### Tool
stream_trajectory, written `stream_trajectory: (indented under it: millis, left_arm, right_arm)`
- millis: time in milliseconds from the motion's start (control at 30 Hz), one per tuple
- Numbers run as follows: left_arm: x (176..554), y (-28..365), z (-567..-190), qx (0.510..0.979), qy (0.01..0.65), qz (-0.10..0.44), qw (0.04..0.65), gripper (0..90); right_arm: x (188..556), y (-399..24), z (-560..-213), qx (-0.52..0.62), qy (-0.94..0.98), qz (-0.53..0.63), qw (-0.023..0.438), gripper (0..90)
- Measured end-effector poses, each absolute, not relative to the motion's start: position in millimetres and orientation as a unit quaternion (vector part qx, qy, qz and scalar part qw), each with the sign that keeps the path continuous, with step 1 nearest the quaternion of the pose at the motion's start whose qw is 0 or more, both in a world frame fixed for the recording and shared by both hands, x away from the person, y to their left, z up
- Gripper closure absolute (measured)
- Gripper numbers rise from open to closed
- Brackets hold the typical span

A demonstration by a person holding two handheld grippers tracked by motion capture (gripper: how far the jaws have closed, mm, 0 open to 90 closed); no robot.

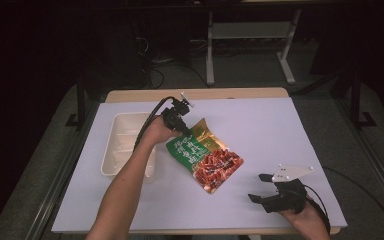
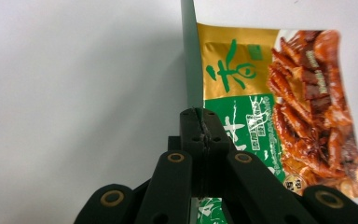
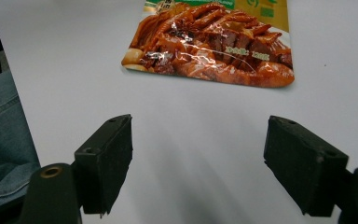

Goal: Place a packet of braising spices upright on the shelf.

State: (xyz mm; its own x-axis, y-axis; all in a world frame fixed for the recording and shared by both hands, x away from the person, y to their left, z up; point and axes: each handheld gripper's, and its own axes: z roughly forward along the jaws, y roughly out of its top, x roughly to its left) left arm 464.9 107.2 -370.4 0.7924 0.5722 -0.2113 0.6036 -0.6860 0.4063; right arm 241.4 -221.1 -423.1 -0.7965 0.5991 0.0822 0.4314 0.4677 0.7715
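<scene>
Pinching snack pouch [image 1: 206,157] edge w/ left tongs [image 1: 186,131], forearm angled inward.

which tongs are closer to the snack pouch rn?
Left. The left tongs are shut on the snack pouch at its upper edge. The right tongs sit open on the table, apart from it toward the near right.

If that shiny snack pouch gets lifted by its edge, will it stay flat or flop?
Probably flop: the snack pouch is thin film, and its edge already bends up where the left gripper pinches it. The glossy surface may be slippery. It looks flat, so likely light.
</scene>
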Motion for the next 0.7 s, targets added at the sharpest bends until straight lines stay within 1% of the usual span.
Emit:
stream_trajectory:
  millis: [400, 567, 700]
  left_arm:
    - [452.6, 112.7, -345.7, 0.915, 0.287, -0.025, 0.281, 89.9]
    - [447.1, 114.4, -335.1, 0.917, 0.263, -0.023, 0.299, 90.0]
    - [440.3, 115.1, -325.3, 0.908, 0.255, -0.023, 0.331, 90.0]
  right_arm:
    - [248.8, -222.6, -413.9, 0.308, 0.844, 0.428, 0.103, 23.2]
    - [252.9, -222.9, -409.2, 0.307, 0.840, 0.434, 0.107, 23.2]
    - [259.2, -224.2, -403.0, 0.303, 0.838, 0.439, 0.115, 23.2]
